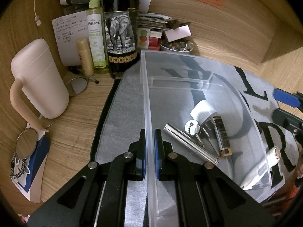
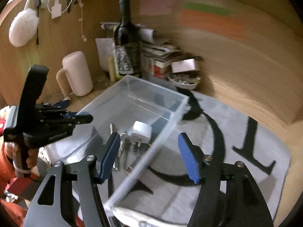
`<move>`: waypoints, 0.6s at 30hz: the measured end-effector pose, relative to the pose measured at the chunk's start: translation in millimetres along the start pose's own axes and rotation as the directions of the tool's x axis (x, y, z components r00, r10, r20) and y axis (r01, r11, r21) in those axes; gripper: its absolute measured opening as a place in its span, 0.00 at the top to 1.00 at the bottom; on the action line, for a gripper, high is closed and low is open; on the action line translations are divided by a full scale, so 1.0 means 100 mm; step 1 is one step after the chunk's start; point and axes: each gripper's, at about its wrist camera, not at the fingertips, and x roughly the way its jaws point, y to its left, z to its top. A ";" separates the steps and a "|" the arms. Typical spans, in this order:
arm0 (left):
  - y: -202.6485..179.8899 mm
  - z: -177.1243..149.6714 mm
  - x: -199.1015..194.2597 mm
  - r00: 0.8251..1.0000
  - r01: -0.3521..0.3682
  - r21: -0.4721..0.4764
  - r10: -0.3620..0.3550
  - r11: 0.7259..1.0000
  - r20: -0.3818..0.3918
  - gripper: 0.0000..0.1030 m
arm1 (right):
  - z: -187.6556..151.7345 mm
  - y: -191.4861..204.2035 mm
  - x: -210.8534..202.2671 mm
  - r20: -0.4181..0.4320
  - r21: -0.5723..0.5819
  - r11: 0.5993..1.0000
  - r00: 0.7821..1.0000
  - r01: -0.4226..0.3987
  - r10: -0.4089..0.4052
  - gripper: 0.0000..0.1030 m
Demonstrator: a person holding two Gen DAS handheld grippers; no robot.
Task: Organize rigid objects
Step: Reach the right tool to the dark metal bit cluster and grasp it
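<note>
A clear plastic bin (image 1: 189, 83) stands on a grey mat (image 1: 121, 113). My left gripper (image 1: 150, 140) is shut on the bin's left wall. Inside lie a white plug adapter (image 1: 202, 111), keys (image 1: 192, 127), a silver tube (image 1: 189, 143) and a brown lighter (image 1: 222, 136). A white pen-like tool (image 1: 263, 166) lies outside the bin's right wall. In the right wrist view my right gripper (image 2: 149, 151) is open, its fingers astride the bin's near wall (image 2: 151, 147). The left gripper (image 2: 79, 119) shows at the bin's far side.
A wine bottle (image 1: 120, 28), green spray bottle (image 1: 95, 34), cream tube (image 1: 85, 56), white jug (image 1: 37, 77), papers and a bowl of small items (image 1: 176, 46) crowd the back of the wooden desk. Glasses (image 1: 77, 85) and a small mirror (image 1: 25, 143) lie left.
</note>
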 end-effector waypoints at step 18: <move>0.00 -0.01 0.00 1.000 -0.003 0.003 0.003 1.000 0.001 0.95 | -1.10 -0.53 -0.41 -0.104 0.253 0.947 0.979 0.197 -0.175 0.34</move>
